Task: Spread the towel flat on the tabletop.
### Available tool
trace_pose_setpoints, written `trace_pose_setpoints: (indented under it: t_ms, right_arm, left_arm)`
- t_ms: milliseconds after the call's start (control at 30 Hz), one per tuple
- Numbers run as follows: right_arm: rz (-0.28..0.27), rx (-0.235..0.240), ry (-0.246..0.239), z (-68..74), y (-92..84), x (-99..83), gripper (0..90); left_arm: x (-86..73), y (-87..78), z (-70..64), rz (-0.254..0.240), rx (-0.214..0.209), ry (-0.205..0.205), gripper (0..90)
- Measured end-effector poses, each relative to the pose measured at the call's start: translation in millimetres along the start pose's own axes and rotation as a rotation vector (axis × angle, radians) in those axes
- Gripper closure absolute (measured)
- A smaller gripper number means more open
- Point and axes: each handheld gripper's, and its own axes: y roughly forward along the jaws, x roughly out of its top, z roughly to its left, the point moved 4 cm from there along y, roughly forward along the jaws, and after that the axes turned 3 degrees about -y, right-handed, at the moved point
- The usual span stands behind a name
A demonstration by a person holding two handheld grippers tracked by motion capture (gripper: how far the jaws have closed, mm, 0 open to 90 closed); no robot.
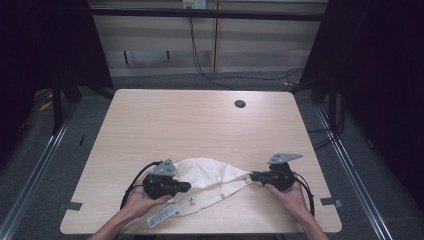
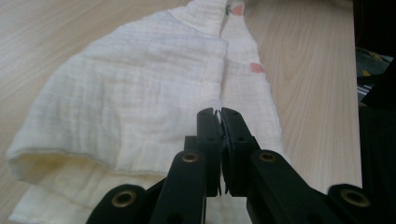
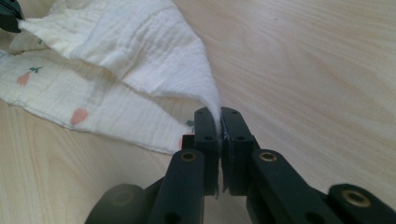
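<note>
left grip: left gripper (image 2: 219,113) has its jaws pressed together on a thin fold of the white cloth (image 2: 126,88); fabric edge shows pinched between the pads; likely a hold on the upper layer alone, so it can be drawn over or spread
right grip: right gripper (image 3: 218,112) is likewise clamped on the cloth's tapered corner; the fabric rises to a peak into the jaws; a corner pinch gives control of the whole edge
hands: left hand (image 1: 141,199) and right hand (image 1: 289,192) sit low at the near edge of the table (image 1: 200,120); grippers point inward at each other, one per end; judged a two-point hold for tensioning or folding
cloth: lies bunched between the grippers near the table's near edge, left of centre to right; printed side with pink marks faces up along the near strip; plain side heaped behind
label tag: care label (image 1: 162,216) lies flat at the near-left, beside the left hand
far table: cable hole (image 1: 240,104) near the far edge, well apart from the work
</note>
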Motion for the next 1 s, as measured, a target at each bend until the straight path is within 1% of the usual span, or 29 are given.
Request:
trace_pose_setpoints:
  t_ms: [33, 67, 100, 133, 167, 200, 233, 267, 333, 400, 433, 467, 500, 533, 567, 600, 633, 667, 700, 733, 767, 800, 833, 867, 900, 933, 1000]
  right_arm:
    - [0.000, 0.000, 0.000, 0.0, 0.0, 0.0, 86.9]
    - [-0.010, 0.015, 0.000, 0.9, -1.3, 1.9, 87.2]
    - [-0.010, 0.015, 0.000, 0.9, -1.3, 1.9, 87.2]
    - [-0.029, 0.030, 0.006, 2.1, -3.4, 4.6, 87.3]
    - [-0.029, 0.030, 0.006, 2.1, -3.4, 4.6, 87.3]
    - [-0.044, 0.038, 0.008, 3.1, -4.7, 6.3, 87.4]
    - [-0.044, 0.038, 0.008, 3.1, -4.7, 6.3, 87.4]
    - [-0.045, 0.042, 0.006, 4.1, -5.1, 7.1, 87.4]
    - [-0.060, 0.052, 0.000, 6.2, -7.7, 10.5, 87.3]
    - [-0.082, 0.051, -0.014, 9.0, -15.0, 17.9, 87.3]
    - [-0.078, 0.042, -0.036, 9.1, -17.6, 20.0, 87.3]
    - [-0.083, 0.045, -0.043, 9.2, -21.6, 23.3, 87.3]
    - [-0.083, 0.045, -0.043, 9.2, -21.6, 23.3, 87.3]
    - [-0.112, 0.044, -0.048, 8.7, -30.9, 29.7, 87.4]
    - [-0.112, 0.044, -0.048, 8.7, -30.9, 29.7, 87.4]
    - [-0.128, 0.043, -0.052, 8.3, -37.2, 34.3, 87.5]
    - [-0.128, 0.043, -0.052, 8.3, -37.2, 34.3, 87.5]
    - [-0.137, 0.044, -0.054, 7.8, -39.2, 36.3, 87.5]
    - [-0.152, 0.043, -0.061, 7.3, -45.1, 43.4, 87.6]
    - [-0.152, 0.043, -0.061, 7.3, -45.1, 43.4, 87.6]
    - [-0.159, 0.043, -0.062, 7.1, -47.1, 46.5, 87.6]
    - [-0.185, 0.049, -0.070, 5.5, -52.9, 58.6, 87.6]
    - [-0.185, 0.049, -0.070, 5.5, -52.9, 58.6, 87.6]
    - [-0.192, 0.046, -0.074, 4.5, -54.8, 64.5, 87.7]
    - [-0.188, 0.040, -0.089, 4.3, -57.1, 73.1, 87.7]
    - [-0.188, 0.042, -0.093, 4.7, -58.4, 76.9, 87.7]
    - [-0.187, 0.042, -0.101, 4.6, -59.2, 79.9, 87.6]
  left_arm:
    - [0.0, 0.0, 0.0, 0.000, 0.000, 0.000, 87.2]
    - [1.2, -3.2, 1.6, -0.002, 0.003, 0.004, 87.2]
    - [1.9, -4.8, 2.3, -0.011, 0.005, 0.002, 87.2]
    - [3.3, -9.2, 4.7, -0.036, 0.010, -0.003, 87.0]
    - [3.3, -9.2, 4.7, -0.036, 0.010, -0.003, 87.0]
    - [3.4, -13.2, 7.4, -0.041, 0.015, -0.016, 87.1]
    - [3.4, -13.2, 7.4, -0.041, 0.015, -0.016, 87.1]
    - [3.3, -15.5, 9.4, -0.051, 0.017, -0.026, 87.1]
    - [3.4, -19.3, 11.3, -0.064, 0.024, -0.035, 87.2]
    - [3.5, -23.2, 12.3, -0.078, 0.022, -0.041, 87.4]
    - [3.8, -24.5, 12.1, -0.087, 0.019, -0.044, 87.4]
    - [3.9, -26.8, 12.0, -0.085, 0.024, -0.035, 87.4]
    - [4.7, -29.2, 11.7, -0.089, 0.027, -0.029, 87.4]
    - [6.1, -33.1, 11.4, -0.103, 0.023, -0.030, 87.5]
    - [7.2, -35.3, 11.4, -0.114, 0.020, -0.031, 87.5]
    - [9.0, -39.3, 11.3, -0.129, 0.020, -0.033, 87.6]
    - [10.0, -41.4, 11.5, -0.137, 0.023, -0.034, 87.6]
    - [11.9, -44.6, 11.8, -0.147, 0.028, -0.037, 87.6]
    - [13.4, -46.2, 12.6, -0.146, 0.027, -0.036, 87.6]
    - [15.3, -46.2, 13.6, -0.135, 0.030, -0.034, 87.6]
    - [20.0, -46.9, 16.4, -0.134, 0.040, -0.032, 87.6]
    - [27.6, -47.5, 21.7, -0.136, 0.049, -0.037, 87.6]
    - [27.6, -47.5, 21.7, -0.136, 0.049, -0.037, 87.7]
    - [32.4, -47.2, 24.9, -0.132, 0.066, -0.034, 87.7]
    - [38.1, -47.9, 27.6, -0.128, 0.077, -0.027, 87.7]
    - [38.1, -47.9, 27.6, -0.128, 0.077, -0.027, 87.8]
    - [46.4, -51.3, 29.6, -0.154, 0.075, -0.028, 87.8]
